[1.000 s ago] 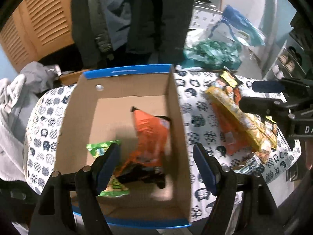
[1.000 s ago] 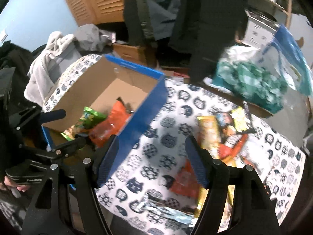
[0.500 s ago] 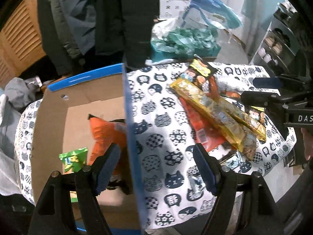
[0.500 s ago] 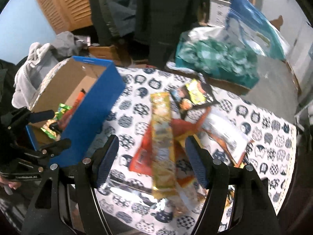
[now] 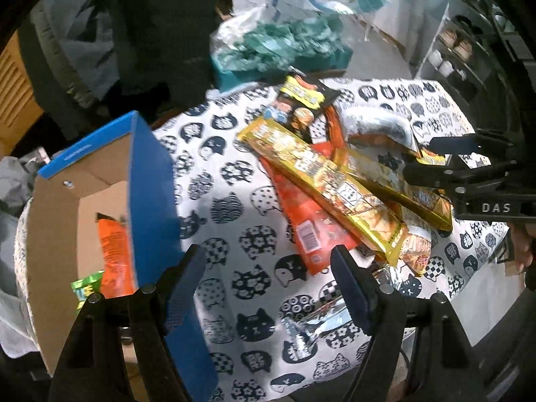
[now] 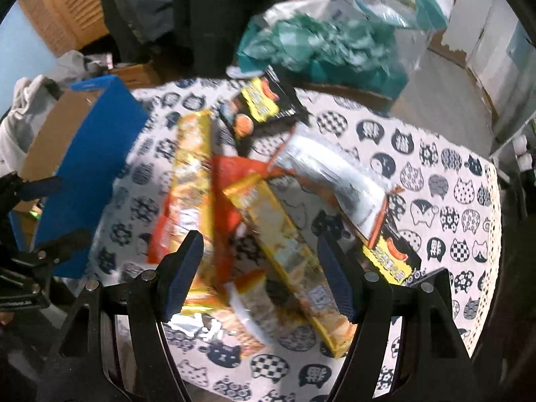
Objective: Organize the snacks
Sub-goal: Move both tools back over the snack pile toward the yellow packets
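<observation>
A pile of snack packs lies on the cat-print tablecloth [image 5: 234, 207]: long yellow packs [image 5: 321, 174], a red pack [image 5: 311, 221], a black and yellow pack [image 5: 301, 100] and a silver pack [image 5: 375, 124]. A blue-sided cardboard box [image 5: 150, 194] at the left holds an orange bag [image 5: 115, 251] and a green pack [image 5: 83, 289]. My left gripper [image 5: 268, 281] is open and empty over the cloth beside the box. My right gripper [image 6: 261, 274] is open and empty over the yellow packs [image 6: 288, 251]. The box also shows in the right wrist view [image 6: 93, 154].
A teal and clear plastic bag [image 6: 321, 40] sits behind the table. Dark coats [image 5: 160, 23] hang at the back. Grey cloth [image 6: 23, 107] is heaped at the left. A small foil wrapper [image 5: 318, 321] lies near the table's front edge.
Both grippers have swung right, away from the box and toward the snack pile. The left gripper was over the box's inside a second ago and is now beside it. Both stayed open.
</observation>
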Available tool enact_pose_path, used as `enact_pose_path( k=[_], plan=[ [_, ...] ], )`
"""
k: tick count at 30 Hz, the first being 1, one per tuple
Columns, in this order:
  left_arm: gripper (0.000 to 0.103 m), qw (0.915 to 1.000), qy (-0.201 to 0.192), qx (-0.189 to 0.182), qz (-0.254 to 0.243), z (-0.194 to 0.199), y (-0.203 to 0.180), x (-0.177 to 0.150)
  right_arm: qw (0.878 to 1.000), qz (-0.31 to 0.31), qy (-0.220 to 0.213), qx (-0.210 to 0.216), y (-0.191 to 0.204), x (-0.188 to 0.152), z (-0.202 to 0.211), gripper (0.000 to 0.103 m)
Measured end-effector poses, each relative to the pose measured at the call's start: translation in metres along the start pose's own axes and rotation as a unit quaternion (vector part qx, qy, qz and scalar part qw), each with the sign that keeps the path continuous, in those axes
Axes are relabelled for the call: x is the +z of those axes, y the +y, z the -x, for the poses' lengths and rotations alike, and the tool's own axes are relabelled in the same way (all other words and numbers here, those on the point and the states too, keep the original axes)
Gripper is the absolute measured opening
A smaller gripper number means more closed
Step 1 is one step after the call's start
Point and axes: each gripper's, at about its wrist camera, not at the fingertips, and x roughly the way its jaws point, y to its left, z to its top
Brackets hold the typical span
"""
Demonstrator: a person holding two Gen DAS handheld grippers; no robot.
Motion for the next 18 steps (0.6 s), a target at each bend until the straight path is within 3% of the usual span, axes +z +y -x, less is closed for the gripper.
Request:
enact_pose_path(
  k=[10,18],
  plan=[
    [0.078,0.9996,0.027,-0.002,0.003,-0.026,-0.003,0.010,0.999,0.017,0.050,-0.010,-0.001,-0.009,-0.039,0.071],
    [0.078,0.9994,0.029,-0.001,0.019,-0.029,0.011,0.011,0.996,0.051,0.067,0.013,0.021,-0.010,-0.055,0.071]
  ],
)
